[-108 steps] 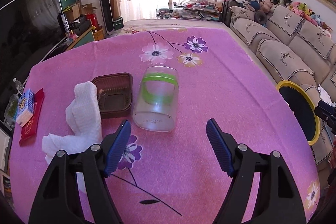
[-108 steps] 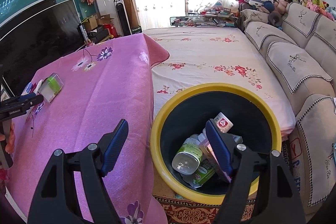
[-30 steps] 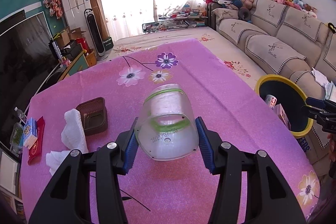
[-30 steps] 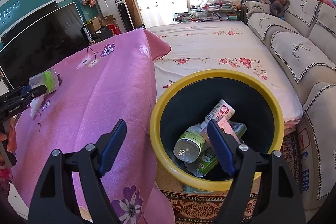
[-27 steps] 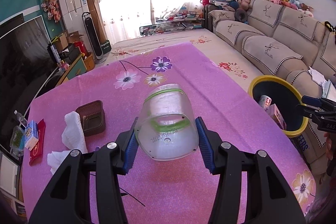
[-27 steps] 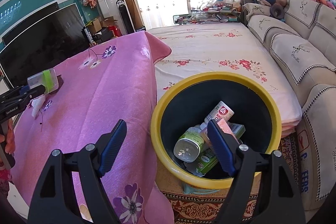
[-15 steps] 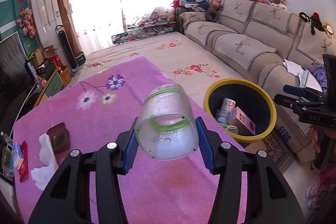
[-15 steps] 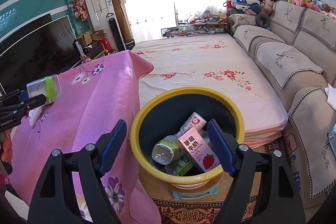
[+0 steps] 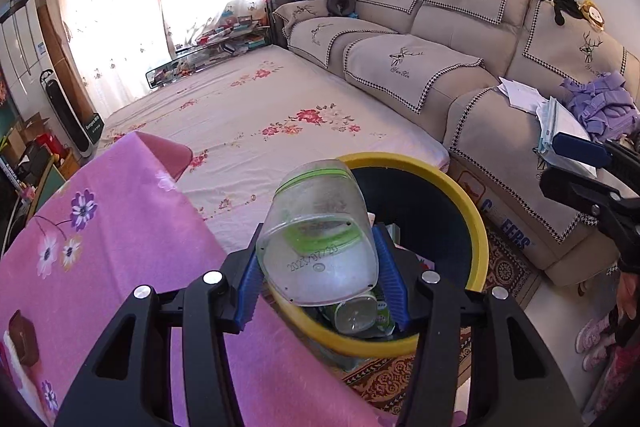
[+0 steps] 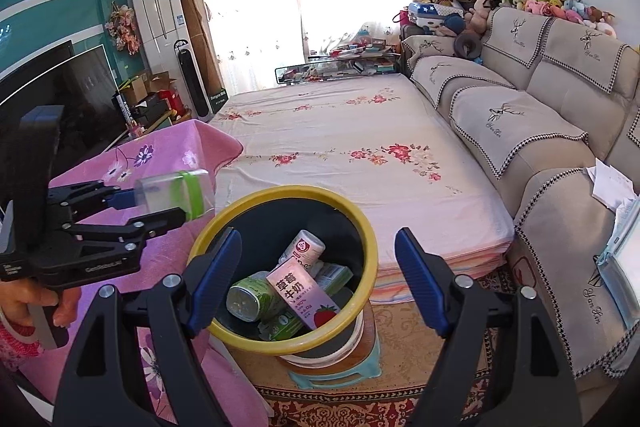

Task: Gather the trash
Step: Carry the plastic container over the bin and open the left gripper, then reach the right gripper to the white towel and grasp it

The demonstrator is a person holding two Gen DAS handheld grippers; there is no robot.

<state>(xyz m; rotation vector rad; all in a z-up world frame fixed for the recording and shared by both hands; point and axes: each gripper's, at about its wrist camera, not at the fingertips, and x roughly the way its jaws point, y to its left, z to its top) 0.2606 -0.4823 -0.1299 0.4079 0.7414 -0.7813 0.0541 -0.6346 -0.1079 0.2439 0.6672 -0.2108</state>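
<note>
The left tool [image 9: 320, 277] is clamped on a clear plastic jar [image 9: 318, 239] with a green band, its blue pads pressing the jar's two sides near the base. The jar's long axis runs forward along the fingers, base toward the camera, mouth end pointing away and downward. It hangs at the edge of the pink-clothed surface [image 9: 120, 247], over the near rim of the yellow-rimmed bin [image 9: 478, 223] that stands on the floor just beside that edge. From the right wrist view the jar [image 10: 176, 193] lies on its side, mouth toward the bin [image 10: 360, 223], not yet over the middle. The right tool [image 10: 318, 275] hovers above the bin with jaws wide and nothing between them. Letting go probably needs a little more reach forward.
</note>
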